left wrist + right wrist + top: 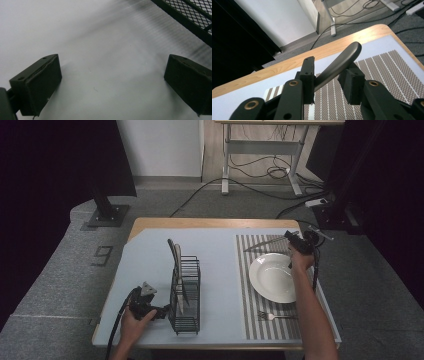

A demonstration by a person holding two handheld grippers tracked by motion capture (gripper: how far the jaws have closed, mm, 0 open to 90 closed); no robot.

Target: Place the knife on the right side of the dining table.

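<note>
Grey carpet and loose cables lie behind the table (150,222). Beyond the white plate (272,276), at the far edge of the striped mat (250,320), a knife (264,243) sits between the right gripper (295,240)'s part-open jaws; whether both pads press it is hard to tell. A fork (272,316) lies nearer than the plate. Left of the plate stands a black wire rack (186,292), its utensils hard to make out. The left gripper (112,85) rests beside the rack, jaws wide and empty.

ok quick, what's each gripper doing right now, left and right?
Left gripper: jaws open, nothing between them, beside the black wire rack.
Right gripper: knife between its jaws; whether they still press it cannot be told.
</note>
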